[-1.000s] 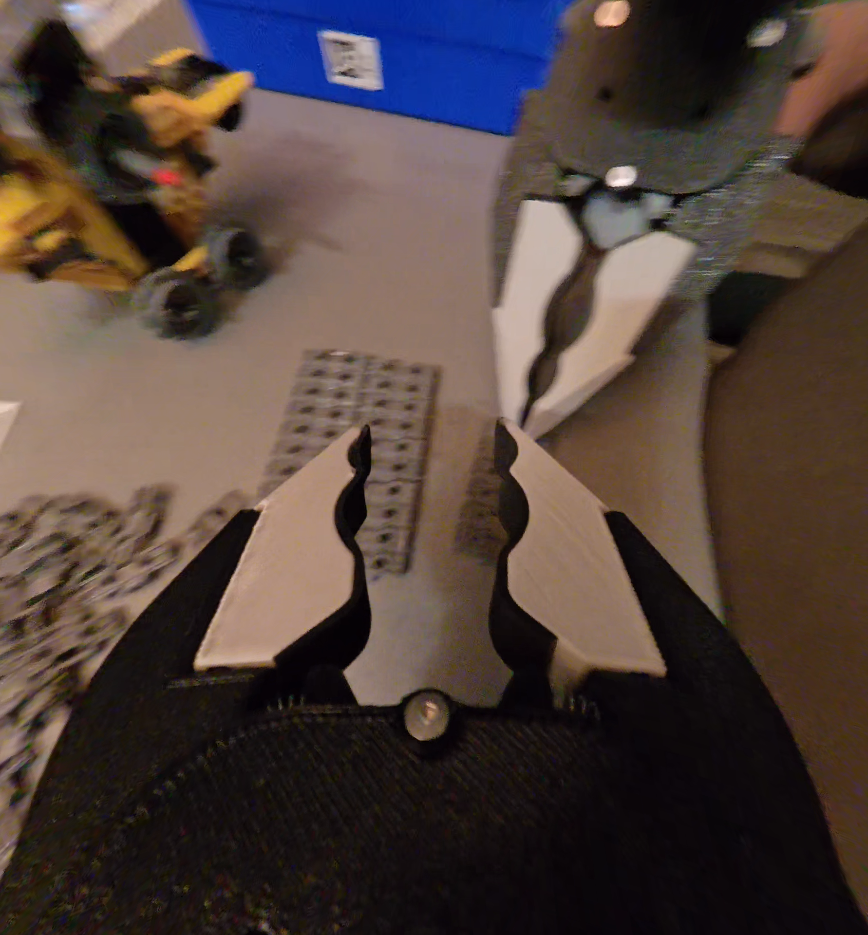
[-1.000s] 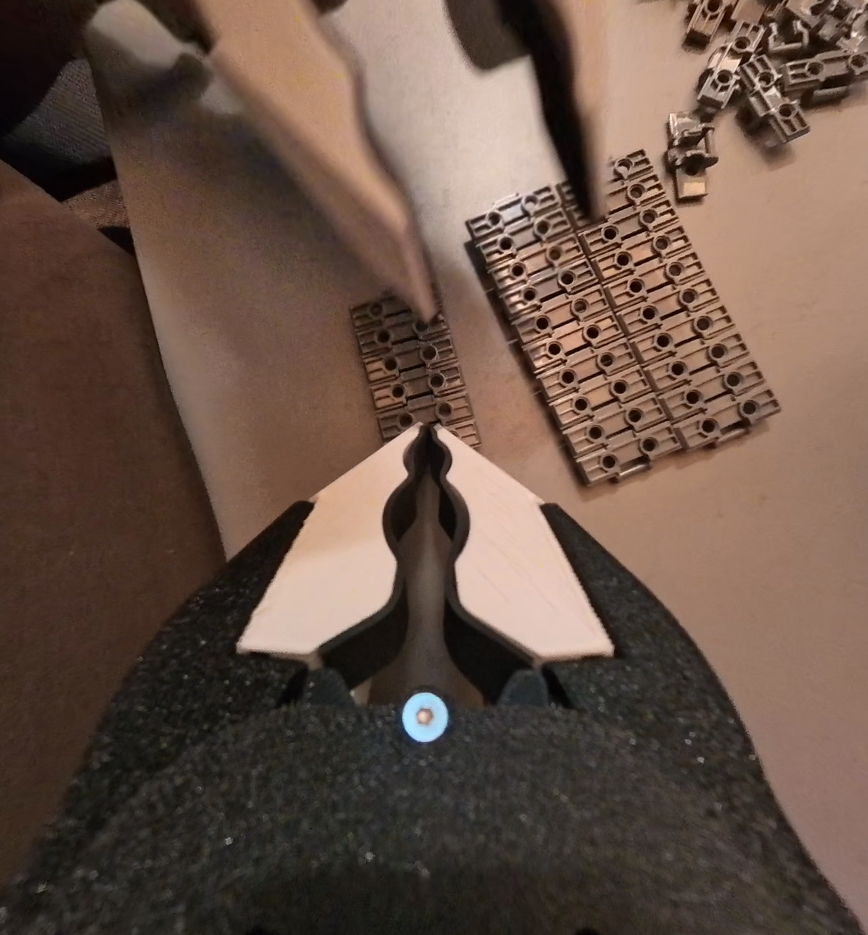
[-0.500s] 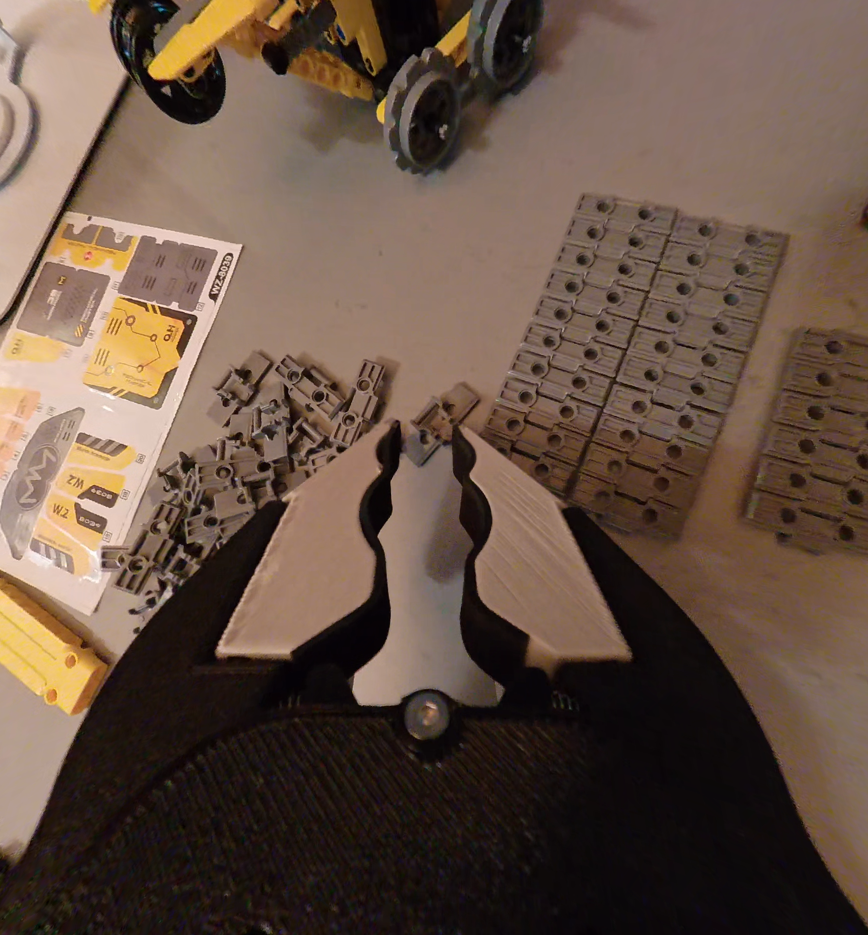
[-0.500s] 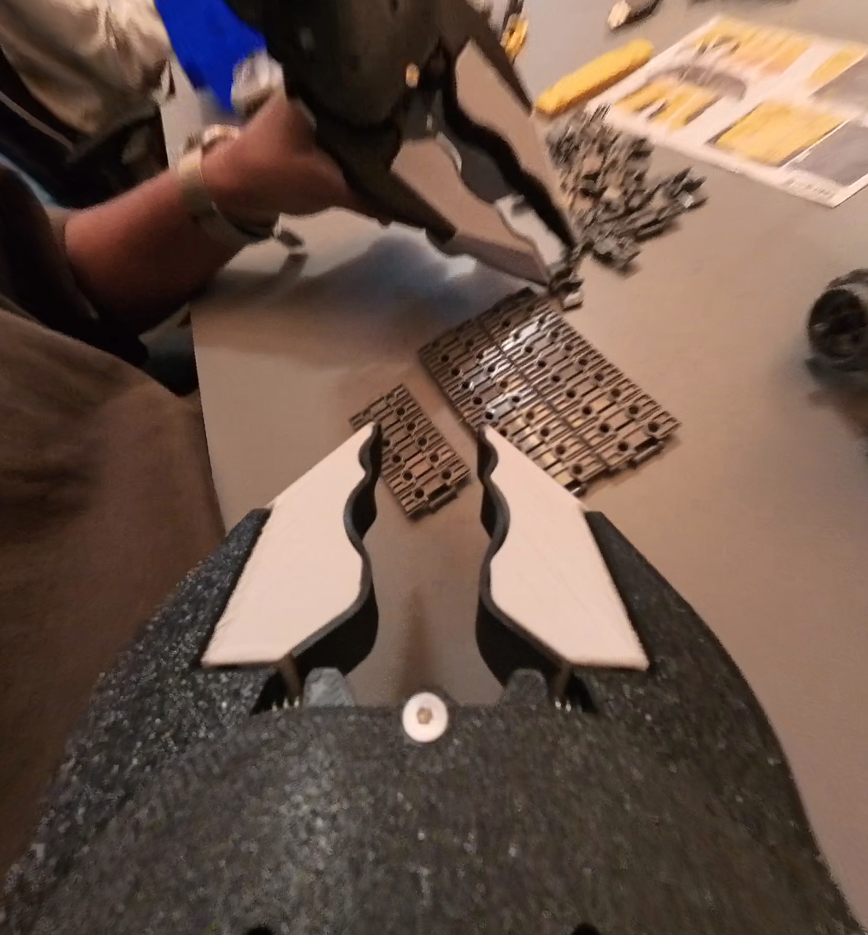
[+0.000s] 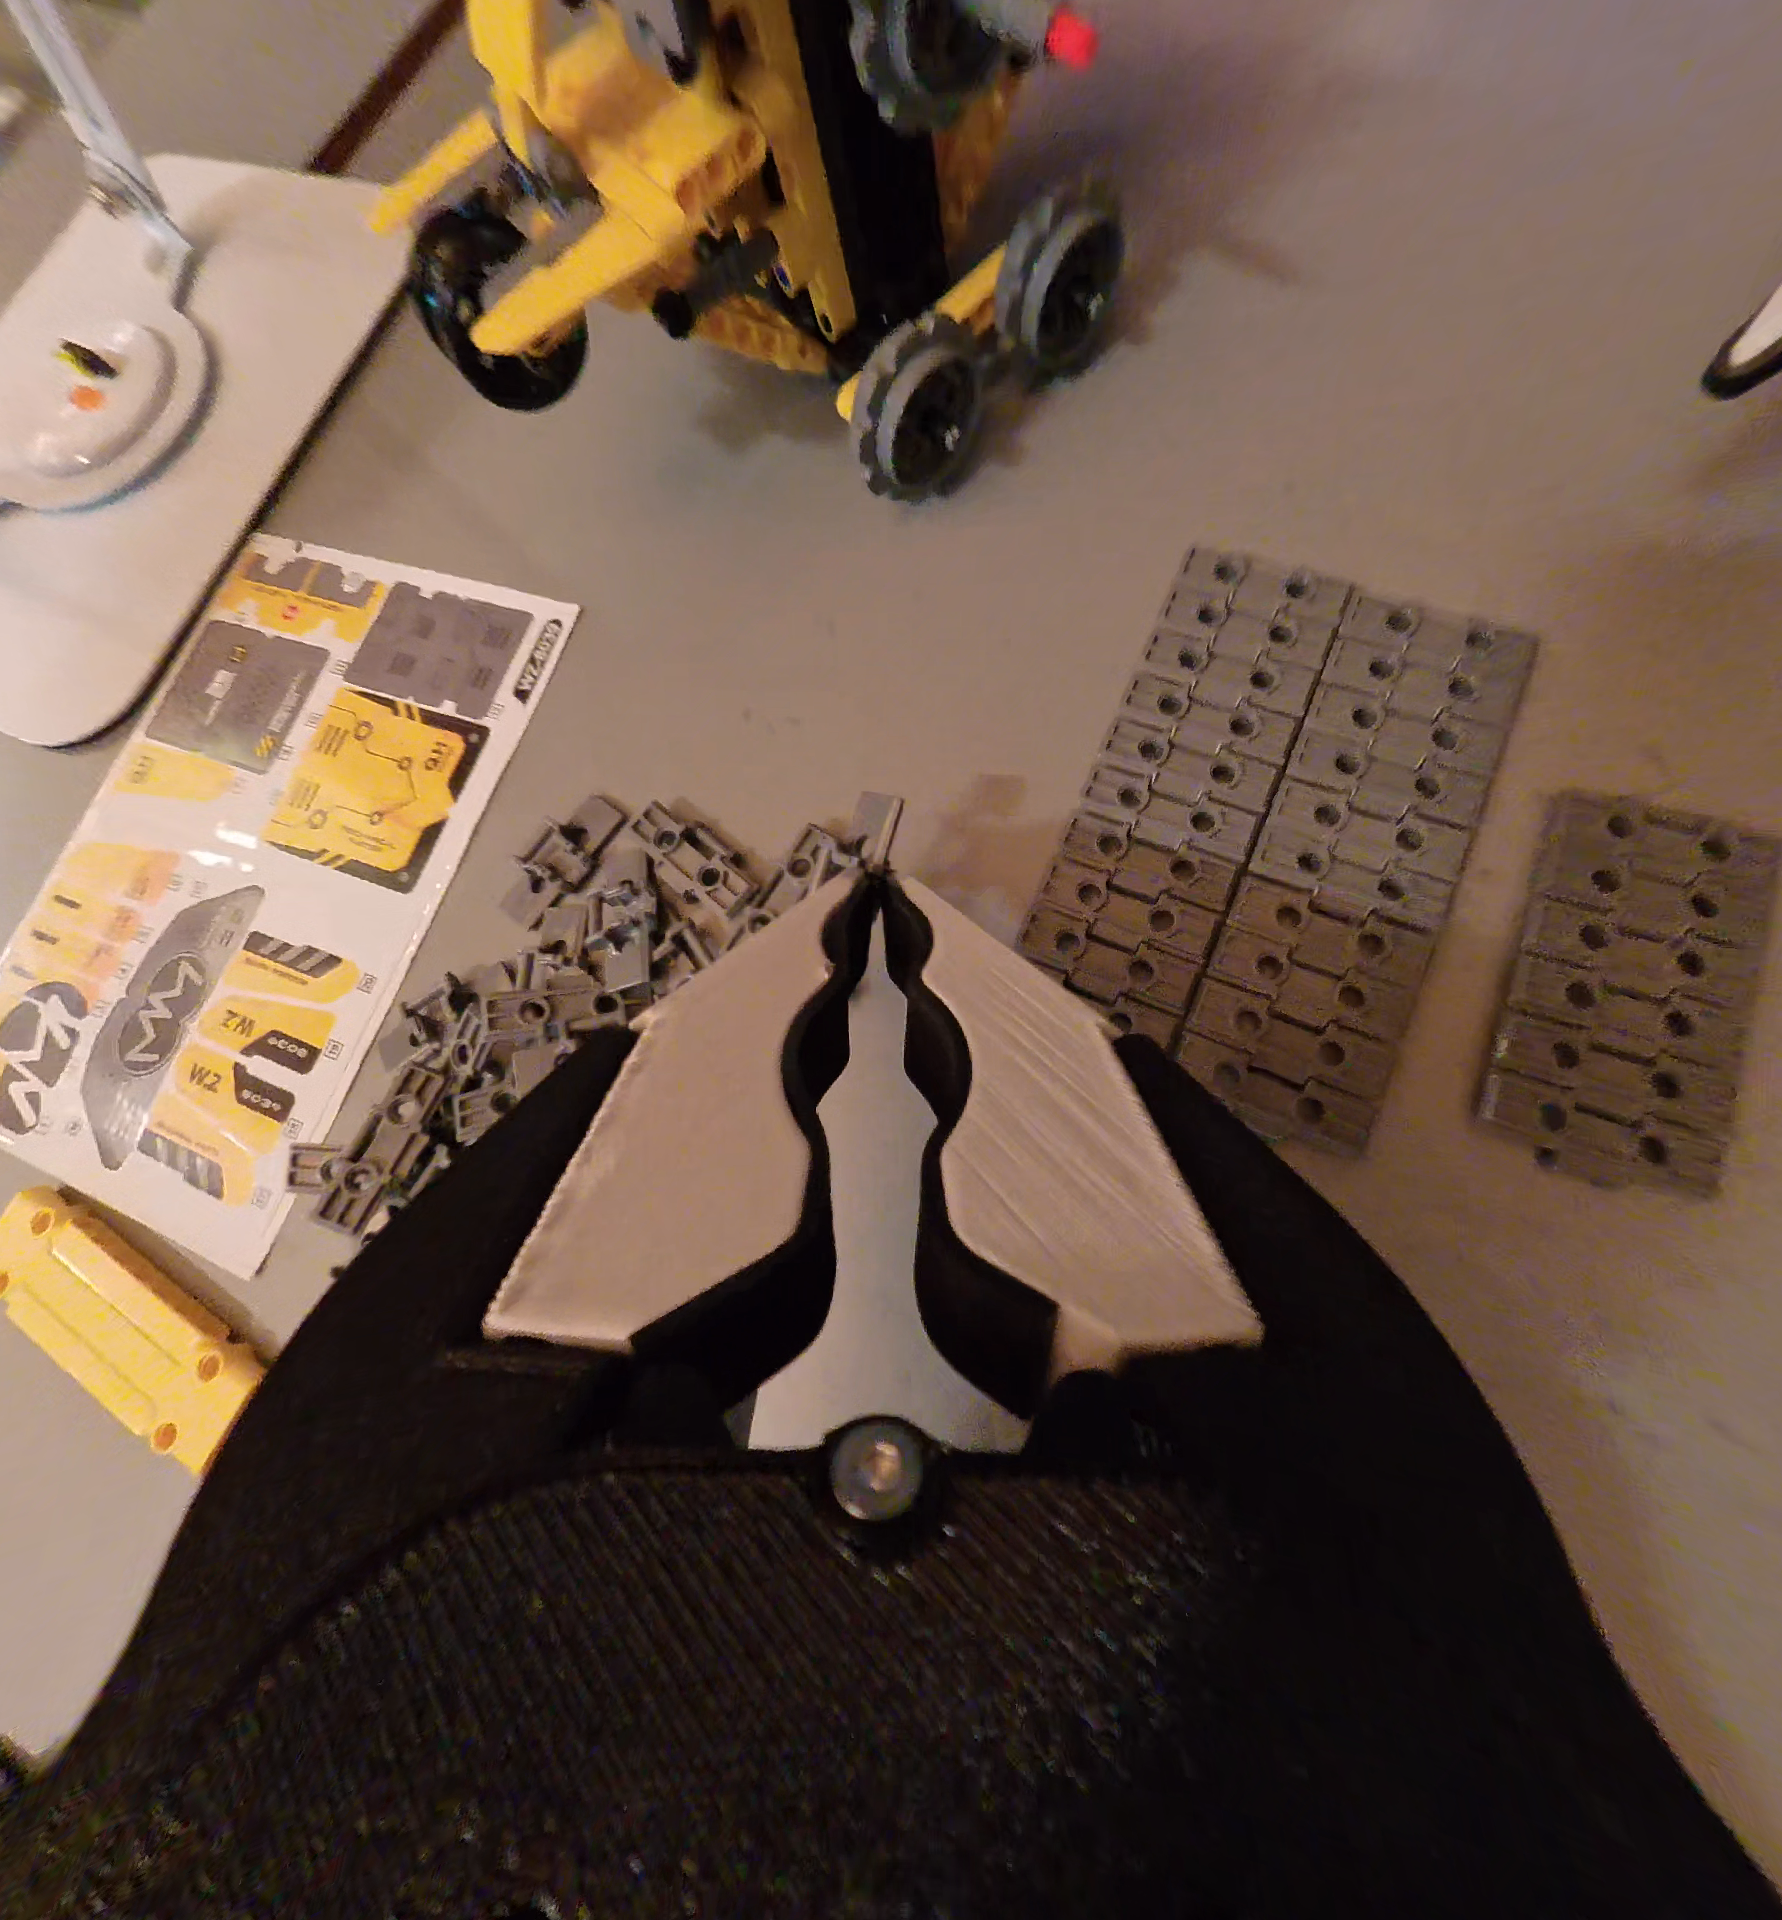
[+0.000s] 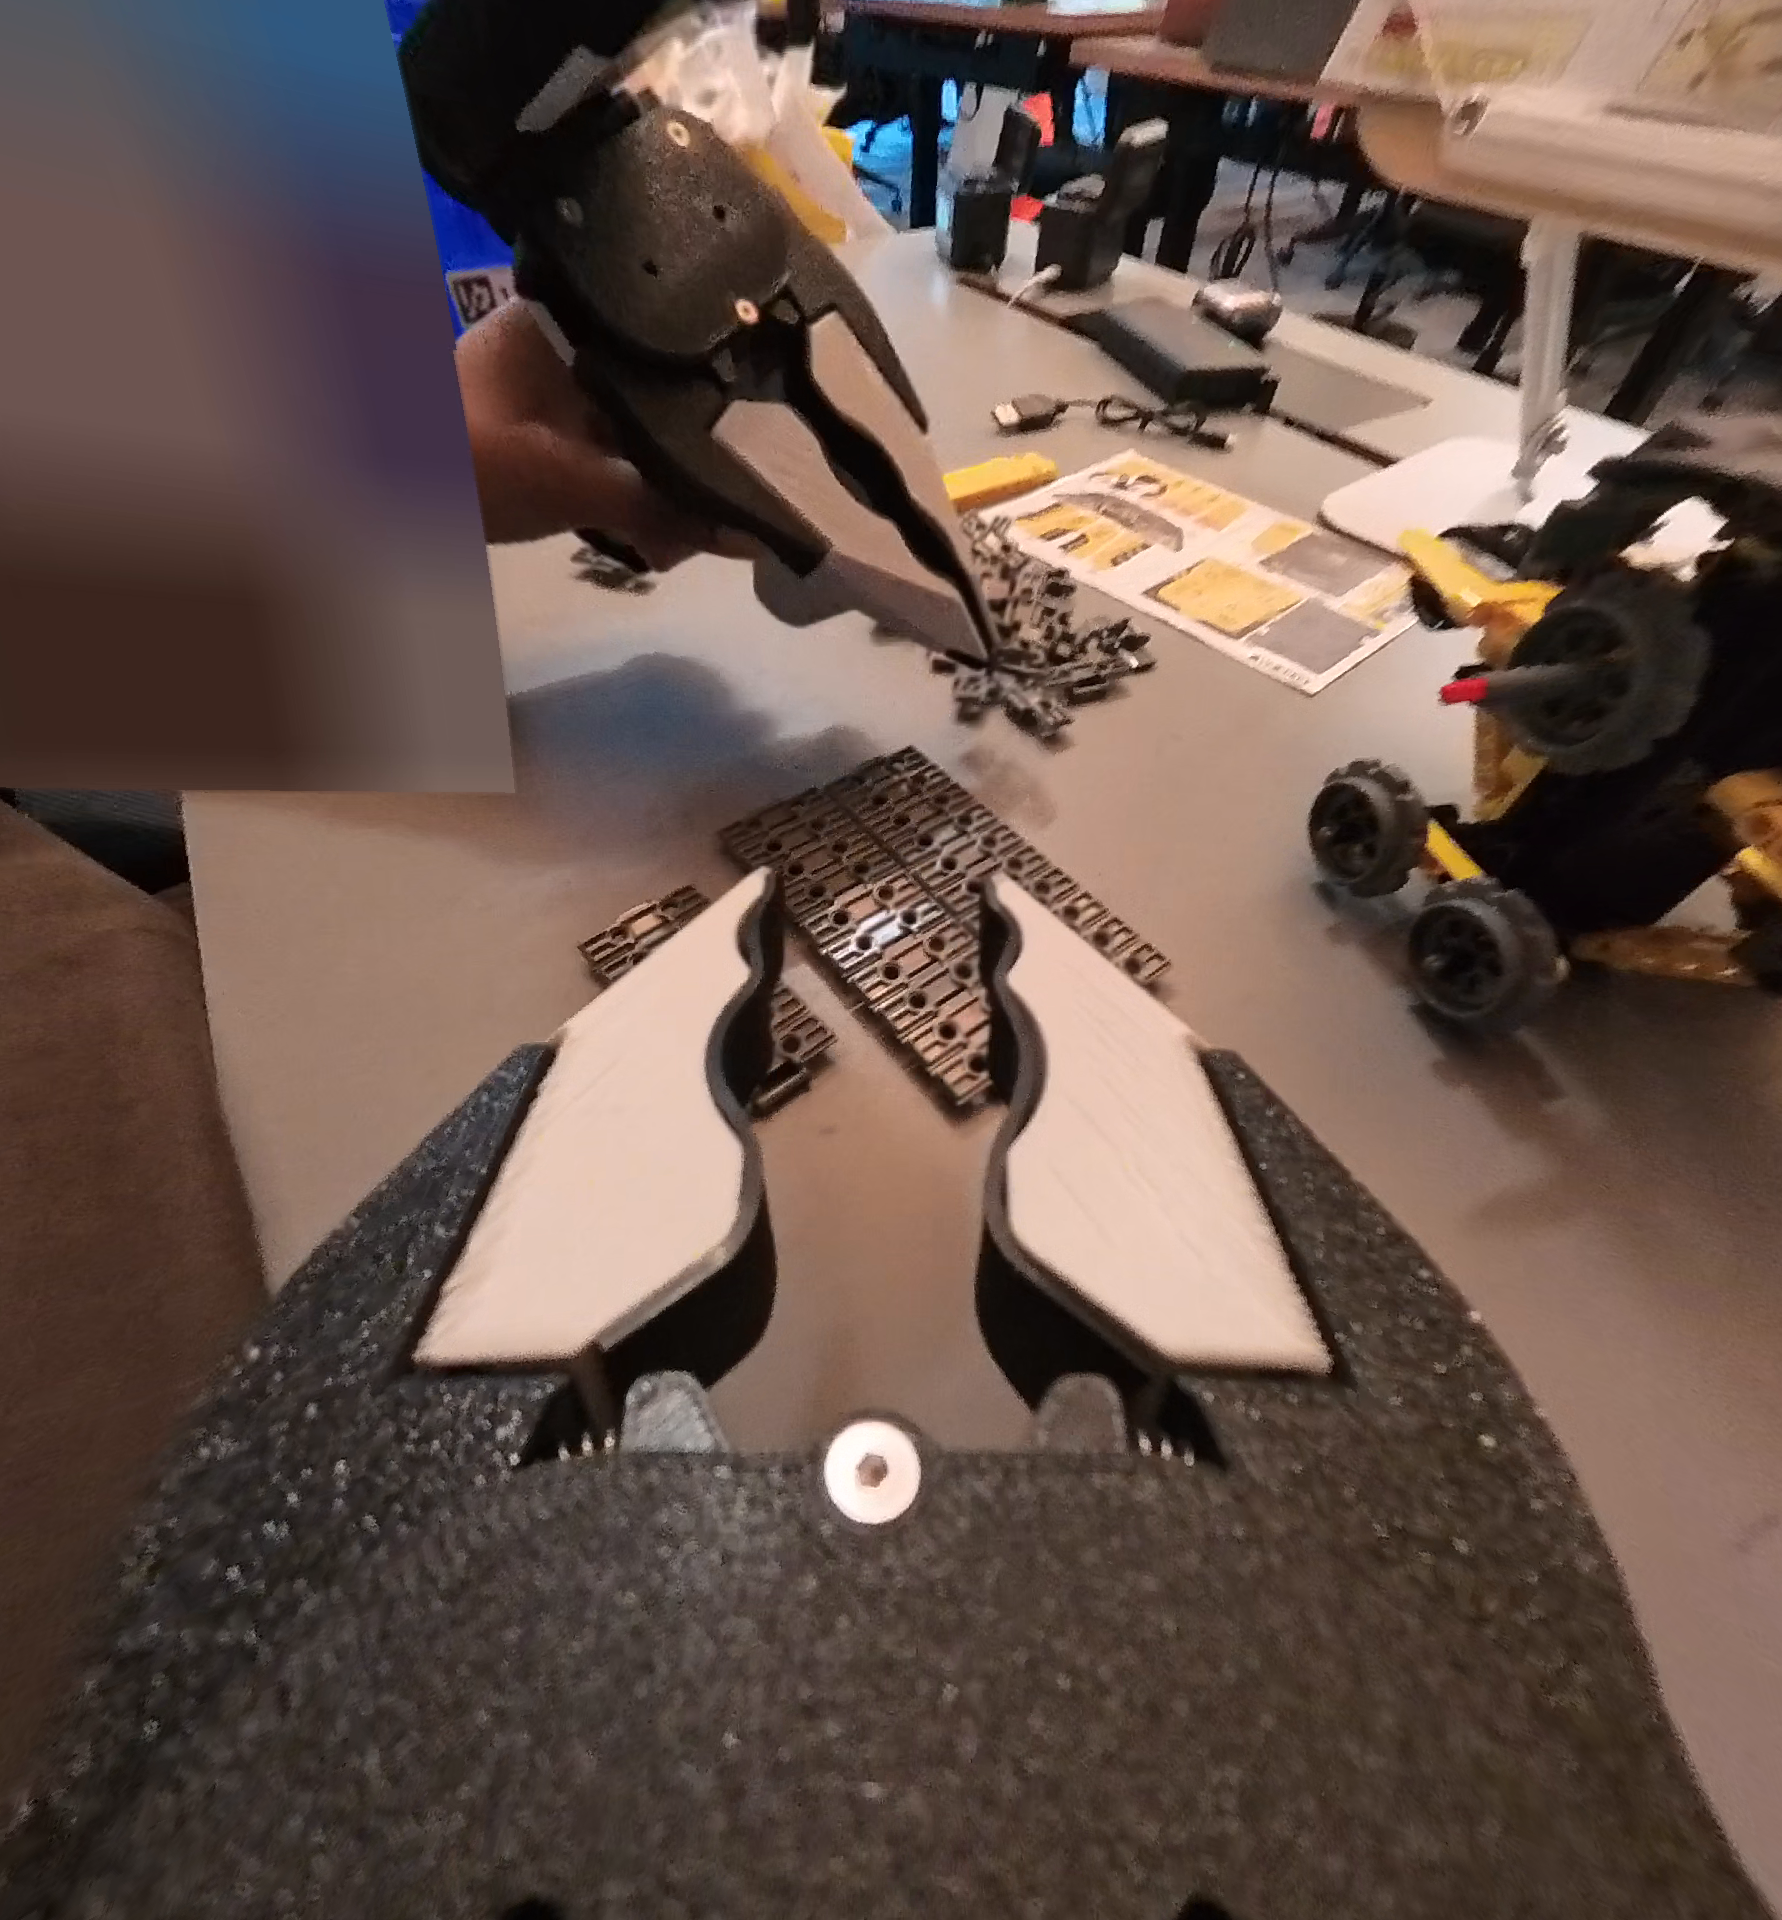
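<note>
My left gripper (image 5: 874,883) is shut on a small grey track link (image 5: 881,826) at the right edge of a pile of loose grey track links (image 5: 565,987). In the right wrist view the left gripper (image 6: 975,649) touches down at that pile (image 6: 1048,655). A large mat of joined grey links (image 5: 1282,842) lies right of the pile, and a smaller joined strip (image 5: 1635,992) lies farther right. My right gripper (image 6: 882,914) is open and empty, held above the large mat (image 6: 928,914) and the small strip (image 6: 648,935).
A yellow and black brick-built wheeled vehicle (image 5: 793,208) stands at the back, also in the right wrist view (image 6: 1593,790). A sticker sheet (image 5: 232,873) and a yellow beam (image 5: 108,1340) lie left. A white lamp base (image 5: 108,416) sits far left. The table's near edge (image 6: 232,1039) is by my lap. My hands' fingertips stand some 15 cm from each other.
My left gripper swung from the small strip to the loose pile and closed on one link. My right gripper opened and pulled back and up from the small strip.
</note>
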Demonstrator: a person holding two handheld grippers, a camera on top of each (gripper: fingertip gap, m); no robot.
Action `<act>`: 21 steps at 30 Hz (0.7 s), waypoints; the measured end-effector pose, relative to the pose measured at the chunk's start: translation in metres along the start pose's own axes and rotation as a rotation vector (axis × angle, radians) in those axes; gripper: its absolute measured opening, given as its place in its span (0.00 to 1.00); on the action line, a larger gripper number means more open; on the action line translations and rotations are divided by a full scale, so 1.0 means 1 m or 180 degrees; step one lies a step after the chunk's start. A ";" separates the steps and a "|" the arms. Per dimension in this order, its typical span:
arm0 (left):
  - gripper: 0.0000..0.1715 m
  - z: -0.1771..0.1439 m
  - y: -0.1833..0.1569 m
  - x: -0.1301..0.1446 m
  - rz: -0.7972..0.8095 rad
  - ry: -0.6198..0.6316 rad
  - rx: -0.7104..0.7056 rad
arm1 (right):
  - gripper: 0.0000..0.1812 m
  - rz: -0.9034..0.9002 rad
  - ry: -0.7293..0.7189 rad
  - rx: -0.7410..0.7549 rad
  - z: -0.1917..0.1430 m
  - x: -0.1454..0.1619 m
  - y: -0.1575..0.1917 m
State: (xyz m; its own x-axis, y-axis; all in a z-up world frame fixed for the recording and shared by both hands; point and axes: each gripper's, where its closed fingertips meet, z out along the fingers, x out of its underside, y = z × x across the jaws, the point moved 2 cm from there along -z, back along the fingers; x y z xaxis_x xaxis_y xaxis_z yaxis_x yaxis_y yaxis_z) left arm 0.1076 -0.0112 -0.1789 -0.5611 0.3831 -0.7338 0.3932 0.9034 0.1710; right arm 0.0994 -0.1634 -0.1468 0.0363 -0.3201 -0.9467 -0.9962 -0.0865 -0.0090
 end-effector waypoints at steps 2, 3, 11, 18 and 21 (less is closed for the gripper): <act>0.00 -0.007 -0.002 -0.005 -0.0111 -0.0145 0.0065 | 0.20 -0.0089 -0.0105 0.0068 -0.002 -0.005 -0.002; 0.00 -0.011 -0.004 -0.008 -0.0197 -0.0246 0.0143 | 0.21 -0.0153 -0.0164 0.0135 -0.003 -0.007 -0.004; 0.00 -0.055 -0.069 -0.059 -0.1542 -0.1310 0.1813 | 0.19 -0.0921 -0.0628 0.0211 0.000 -0.025 0.016; 0.00 -0.069 -0.096 -0.064 -0.2698 -0.1762 0.2979 | 0.26 -0.1644 -0.0707 0.0397 0.000 -0.039 0.025; 0.00 -0.063 -0.101 -0.060 -0.2834 -0.1713 0.3065 | 0.26 -0.2030 -0.0631 0.0520 0.003 -0.040 0.030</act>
State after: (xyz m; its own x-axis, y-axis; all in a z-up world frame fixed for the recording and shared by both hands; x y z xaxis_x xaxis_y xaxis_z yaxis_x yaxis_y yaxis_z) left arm 0.0554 -0.1130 -0.1104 -0.6250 -0.5526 -0.5514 0.5186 0.2341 -0.8224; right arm 0.0683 -0.1501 -0.1105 0.6200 -0.0738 -0.7811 -0.7846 -0.0523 -0.6178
